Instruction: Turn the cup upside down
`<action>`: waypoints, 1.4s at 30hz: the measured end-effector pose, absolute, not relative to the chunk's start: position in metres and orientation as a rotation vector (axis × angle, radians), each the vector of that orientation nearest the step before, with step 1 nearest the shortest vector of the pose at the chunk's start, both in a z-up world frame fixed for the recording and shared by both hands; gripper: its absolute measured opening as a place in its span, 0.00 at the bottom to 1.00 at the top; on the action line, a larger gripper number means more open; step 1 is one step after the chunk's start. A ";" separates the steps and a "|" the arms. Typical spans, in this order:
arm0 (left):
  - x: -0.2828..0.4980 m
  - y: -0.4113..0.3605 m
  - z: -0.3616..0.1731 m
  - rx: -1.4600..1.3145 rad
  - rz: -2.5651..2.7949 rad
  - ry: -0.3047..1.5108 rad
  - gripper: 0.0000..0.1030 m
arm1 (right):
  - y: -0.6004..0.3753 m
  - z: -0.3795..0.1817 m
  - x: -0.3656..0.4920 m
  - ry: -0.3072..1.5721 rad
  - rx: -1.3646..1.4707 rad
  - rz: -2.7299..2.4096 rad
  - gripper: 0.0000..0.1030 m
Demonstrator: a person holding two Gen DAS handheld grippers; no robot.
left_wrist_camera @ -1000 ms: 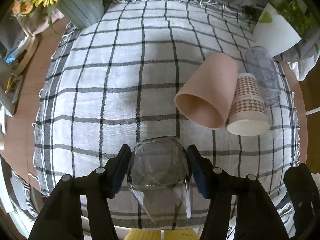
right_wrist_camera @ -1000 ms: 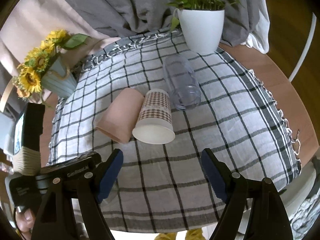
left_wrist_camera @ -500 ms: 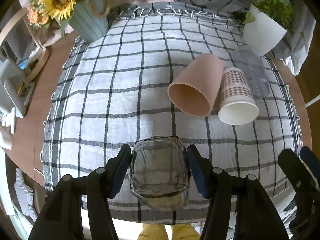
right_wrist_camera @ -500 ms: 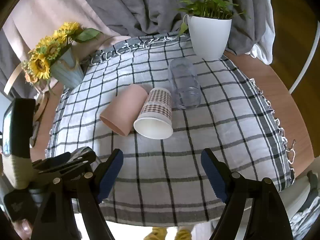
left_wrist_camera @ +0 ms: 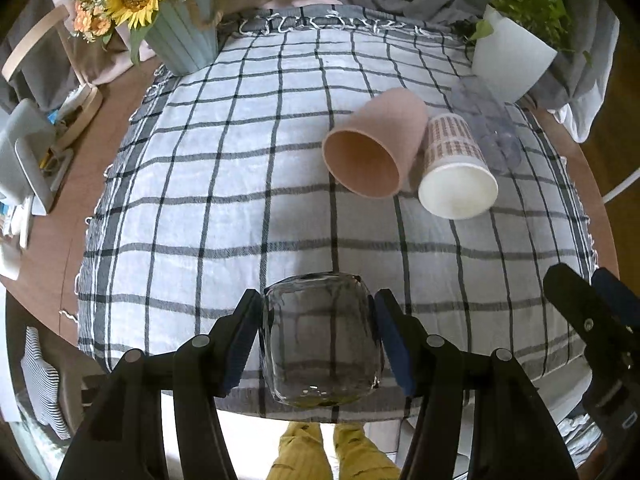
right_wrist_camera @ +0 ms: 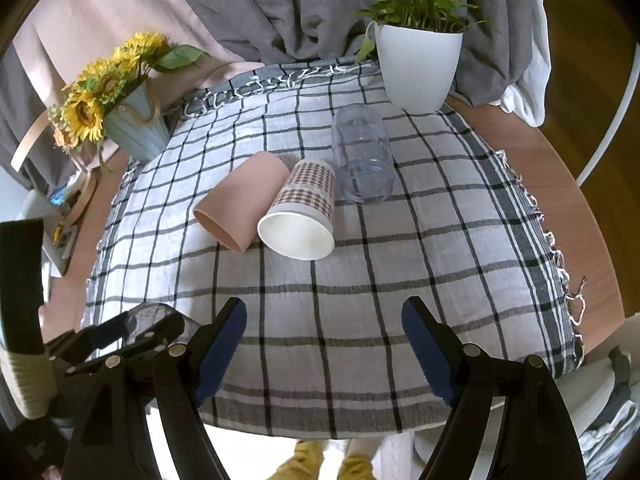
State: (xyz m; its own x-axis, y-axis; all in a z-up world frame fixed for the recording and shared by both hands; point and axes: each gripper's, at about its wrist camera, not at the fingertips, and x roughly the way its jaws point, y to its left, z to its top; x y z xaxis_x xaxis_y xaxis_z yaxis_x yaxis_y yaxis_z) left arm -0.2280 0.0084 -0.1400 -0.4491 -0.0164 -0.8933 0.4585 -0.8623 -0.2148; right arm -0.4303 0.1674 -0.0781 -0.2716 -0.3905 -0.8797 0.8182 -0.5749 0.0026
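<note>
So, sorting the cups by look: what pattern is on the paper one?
Brown-and-white check on the paper cup, clearest in the right wrist view.

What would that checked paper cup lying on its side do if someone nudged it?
The checked paper cup lies on its side, so it would probably roll, curving because it tapers. It rests against the pink cup, which might block it that way. It looks thin and light, so a firm squeeze could dent it.

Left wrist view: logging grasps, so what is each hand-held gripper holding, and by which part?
The left hand-held gripper clamps a clear glass cup by its opposite side walls. The right hand-held gripper is open, holding nothing.
</note>
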 end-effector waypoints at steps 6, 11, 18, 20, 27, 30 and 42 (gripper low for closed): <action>-0.227 0.010 -0.142 1.332 -2.374 0.668 0.62 | 0.174 -0.078 -0.433 0.603 1.150 -1.937 0.77; -0.221 0.007 -0.134 1.274 -2.382 0.729 0.73 | 0.178 -0.071 -0.436 0.592 1.145 -1.954 0.79; -0.179 0.013 -0.095 1.038 -2.365 0.700 0.91 | 0.194 -0.045 -0.425 0.539 1.068 -1.948 0.81; -0.164 0.014 -0.086 0.974 -2.365 0.676 0.95 | 0.200 -0.036 -0.417 0.525 1.031 -1.950 0.83; -0.109 0.019 -0.058 0.819 -2.402 0.623 0.99 | 0.232 0.005 -0.377 0.454 0.900 -1.997 0.86; -0.086 0.023 -0.051 0.782 -2.431 0.592 0.99 | 0.244 0.018 -0.361 0.424 0.861 -2.028 0.87; -0.012 0.027 -0.051 0.710 -2.462 0.520 0.99 | 0.282 0.040 -0.294 0.371 0.782 -2.084 0.87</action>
State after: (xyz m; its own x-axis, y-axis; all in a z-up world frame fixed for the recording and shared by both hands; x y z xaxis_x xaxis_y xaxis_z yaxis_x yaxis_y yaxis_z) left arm -0.0123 0.0268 -0.0507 -0.7268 -0.3728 -0.5768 0.5743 -0.7906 -0.2127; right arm -0.2935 0.2816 0.0402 -0.4371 -0.6216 -0.6501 0.8077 -0.5892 0.0203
